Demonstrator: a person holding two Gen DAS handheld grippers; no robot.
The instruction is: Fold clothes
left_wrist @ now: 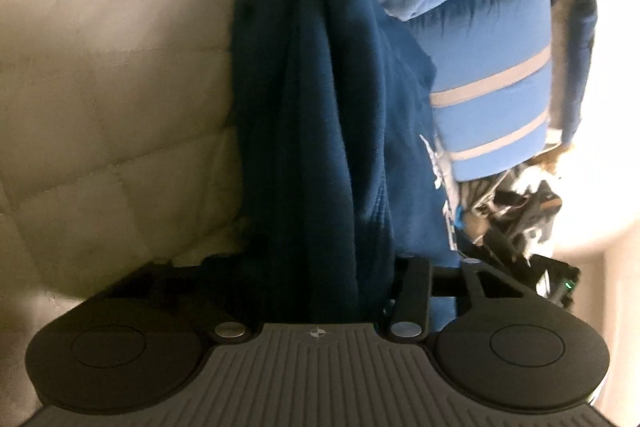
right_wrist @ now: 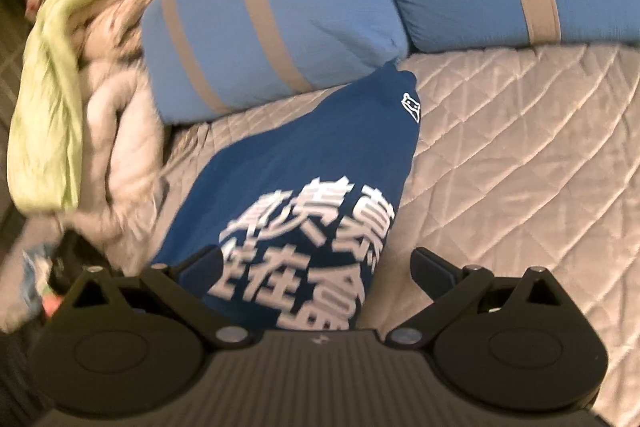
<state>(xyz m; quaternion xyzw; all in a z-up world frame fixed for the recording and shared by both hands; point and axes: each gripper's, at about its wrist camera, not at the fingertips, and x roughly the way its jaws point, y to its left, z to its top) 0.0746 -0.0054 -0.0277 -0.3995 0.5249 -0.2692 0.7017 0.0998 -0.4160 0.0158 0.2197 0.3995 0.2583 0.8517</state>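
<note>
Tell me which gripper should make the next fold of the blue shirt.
Left, probably. The left gripper is shut on the blue shirt, bunched between its fingers. The right gripper is open, gripping nothing.

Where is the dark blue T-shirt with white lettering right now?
In the right wrist view the dark blue T-shirt lies on the quilted bed cover, centre frame, its far end touching the blue striped pillows, between the open right tool.

One navy shirt [right_wrist: 304, 163], two striped blue pillows [right_wrist: 256, 27], and seemingly one green garment [right_wrist: 52, 131].
</note>
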